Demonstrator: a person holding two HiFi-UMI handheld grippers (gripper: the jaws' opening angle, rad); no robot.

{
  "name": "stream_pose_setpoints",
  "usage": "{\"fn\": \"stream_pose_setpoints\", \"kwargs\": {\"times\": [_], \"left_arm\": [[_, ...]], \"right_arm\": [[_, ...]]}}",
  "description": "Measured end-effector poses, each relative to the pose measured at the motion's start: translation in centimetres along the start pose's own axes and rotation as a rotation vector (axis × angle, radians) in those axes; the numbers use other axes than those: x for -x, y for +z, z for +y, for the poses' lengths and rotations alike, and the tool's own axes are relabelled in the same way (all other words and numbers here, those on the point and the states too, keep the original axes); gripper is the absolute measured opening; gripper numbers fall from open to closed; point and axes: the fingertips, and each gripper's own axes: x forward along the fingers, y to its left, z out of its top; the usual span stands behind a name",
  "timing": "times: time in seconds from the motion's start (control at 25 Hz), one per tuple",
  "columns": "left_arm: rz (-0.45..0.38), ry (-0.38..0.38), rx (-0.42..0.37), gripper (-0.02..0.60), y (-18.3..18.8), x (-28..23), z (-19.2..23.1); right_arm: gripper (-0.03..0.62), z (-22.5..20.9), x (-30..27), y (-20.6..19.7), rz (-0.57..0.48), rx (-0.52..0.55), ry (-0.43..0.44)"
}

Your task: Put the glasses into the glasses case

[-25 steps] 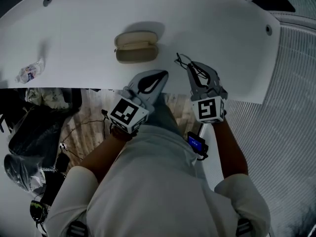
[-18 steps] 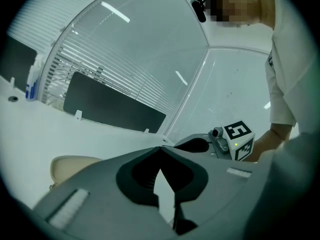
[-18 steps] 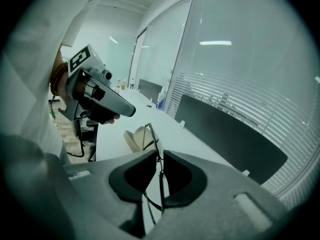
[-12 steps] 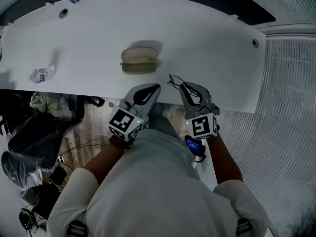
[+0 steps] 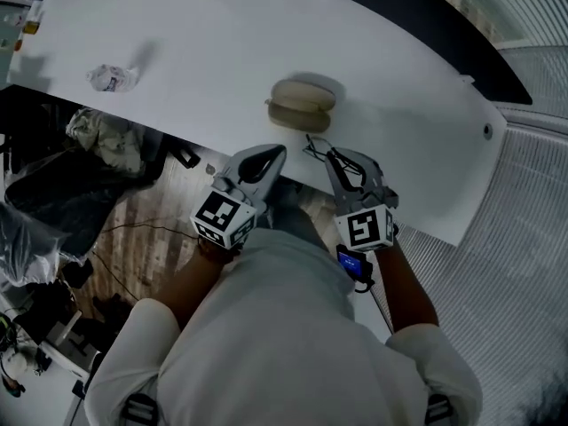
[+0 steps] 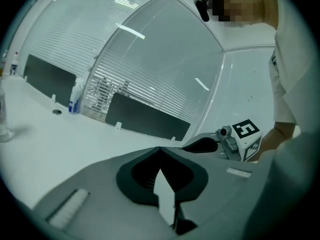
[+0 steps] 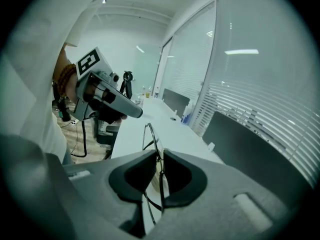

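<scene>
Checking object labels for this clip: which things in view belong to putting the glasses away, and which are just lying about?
Part of the job:
glasses, held in the fingers of the right gripper
closed glasses case on the table
left gripper, shut and empty

Just lying about:
crumpled plastic on the table
white-and-blue bottle at the far edge
dark bag down beside the table

Dim, cool, even light
Light strips glare on the glass wall right of the right hand-held gripper; fisheye edges blacken.
</scene>
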Motion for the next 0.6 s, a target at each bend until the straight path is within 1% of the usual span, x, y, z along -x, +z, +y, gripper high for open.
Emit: {"fn": "stream_pose_setpoints", "kwargs": {"times": [0.12,0.24,0.36,0.6], "left_arm": [[-0.02,0.051,0.012,0.002,-0.1,2.0,1.9],[-0.021,0.07,0.014,0.002,-0.4,3.1,3.1],[-0.016,0.076,0.015,0.002,-0.7,3.0,3.7],[-0.001,0.062,0.01,0.002,-1.2,1.0,5.4]], "right_arm": [[0.043,1.5,-1.6,1.6,-0.016,0.033,0.043],[0.043,2.5,-2.6,2.1,-0.019,0.046,0.061],[0.043,2.3,-3.0,2.1,-0.013,0.054,0.062],[0.043,1.2,-5.5,1.6,-0.004,0.071,0.069]]}}
